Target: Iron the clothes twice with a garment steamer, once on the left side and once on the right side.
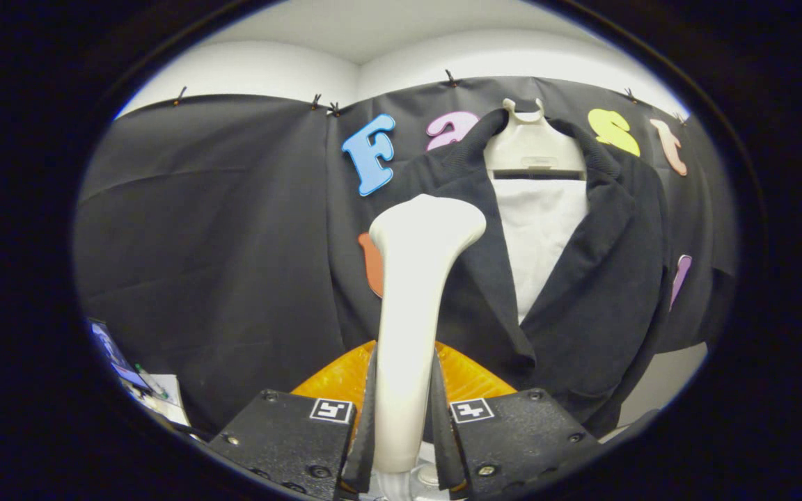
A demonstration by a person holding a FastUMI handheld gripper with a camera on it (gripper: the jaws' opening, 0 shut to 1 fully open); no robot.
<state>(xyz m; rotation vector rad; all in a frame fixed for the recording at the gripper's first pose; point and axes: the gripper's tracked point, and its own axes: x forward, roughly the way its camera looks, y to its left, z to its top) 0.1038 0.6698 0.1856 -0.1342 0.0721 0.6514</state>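
Jaws: the gripper (pixel 404 417) is pinching the steamer handle, both black fingers (pixel 366 424) pressing on its sides, one on each side, gap no wider than the handle itself.
Held thing: the garment steamer (pixel 415 299), a white wand, is standing upright between the fingers, handle narrow at the grip and flaring out into a wide head at the top.
Steamer head: it is reaching up well past the fingertips and overlapping the left front panel of the jacket; whether it is touching the cloth or just hanging in front of it, cannot tell.
Clothes: a dark jacket (pixel 596 278) is hanging beyond the fingers on a white hanger (pixel 532 142), lapels open, with a white shirt front (pixel 540 229) showing between them. It is sitting to the right of the steamer head and behind it.
Gripper pose: fingers are pointing forward at the hanging jacket, roughly level, steamer upright in them; square marker tags are showing on top of both finger blocks.
Below the steamer: an orange ribbed surface (pixel 338 379) is lying just ahead of the fingers, behind the handle.
Backdrop: black cloth wall (pixel 206 229) is hanging behind the jacket.
Far left low: a small screen (pixel 112 355) and some papers are sitting beside the wall, too small to make out.
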